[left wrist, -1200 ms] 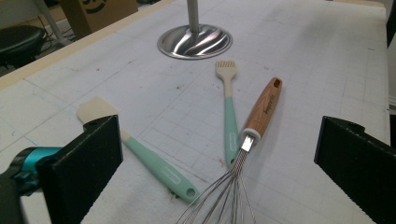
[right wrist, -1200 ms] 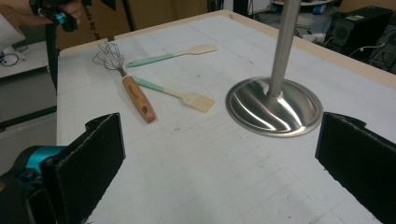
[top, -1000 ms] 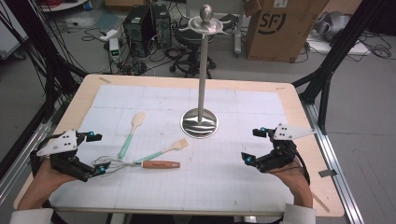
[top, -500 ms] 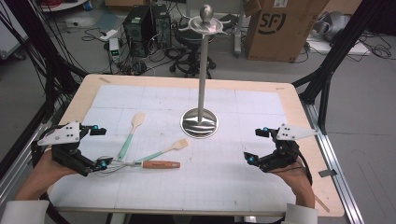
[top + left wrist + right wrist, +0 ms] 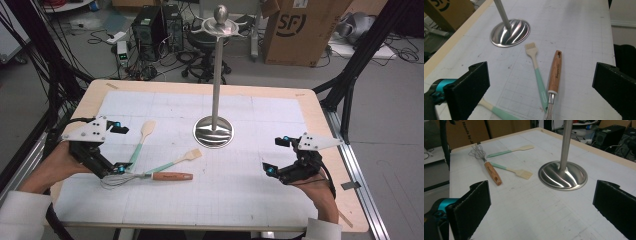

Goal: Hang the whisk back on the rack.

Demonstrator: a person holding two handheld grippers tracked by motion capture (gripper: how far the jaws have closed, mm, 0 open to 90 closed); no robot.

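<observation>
Left gripper (image 5: 119, 148) first: from the high view I see it wide open and holding nothing, well to the left of the metal stand (image 5: 214, 131), with its lower jaw just beside the wire head of the whisk (image 5: 150, 176). That whisk lies flat, left of and nearer me than the stand's base, its wooden handle pointing toward the stand's side. My right gripper (image 5: 277, 156) sits well to the right of the stand, also spread wide and empty.

Through the left gripper view, I see the whisk (image 5: 554, 77) between the open jaws, on the near side of the stand (image 5: 510, 32), touching the brush (image 5: 537, 72) beside it.

Through the right gripper view, I see the jaws far apart, the stand (image 5: 563, 175) between them, and the whisk (image 5: 489, 167) left of it beside the spatula (image 5: 510, 151).
</observation>
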